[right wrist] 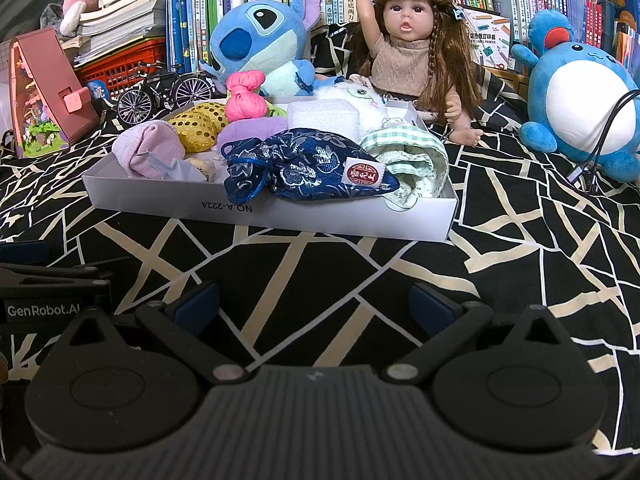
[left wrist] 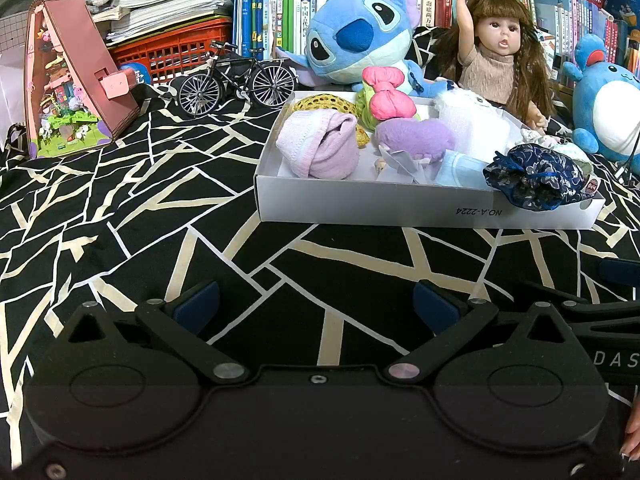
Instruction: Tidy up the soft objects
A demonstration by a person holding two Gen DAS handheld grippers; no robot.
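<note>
The left tool [left wrist: 316,304] is held low over the black cloth [left wrist: 160,208] with pale crack-like lines that covers the counter, its blue-padded fingers [left wrist: 198,306] spread wide with nothing between them. The right tool [right wrist: 316,304] is held the same way just beside it, jaws wide apart and empty. A shallow white box [right wrist: 280,216] marked NO.A-2224 is set on the cloth ahead of both tools, well apart from them, and the soft objects are piled inside it. A navy brocade pouch [right wrist: 308,168] with a red round seal is draped over the near wall at the right end. A green checked cloth [right wrist: 408,152] is lying against it, spilling over the same wall. A lilac knitted piece [left wrist: 320,150] is seen at the left end, with a gold sequined cushion [right wrist: 200,124] behind it, a purple plush [left wrist: 416,138] in the middle, and a pink bow [left wrist: 388,94] raised above the pile. Behind the box are placed a blue Stitch plush [left wrist: 356,36], a long-haired doll [right wrist: 412,52], a round blue plush [right wrist: 580,108] and a model bicycle [left wrist: 236,78].
</note>
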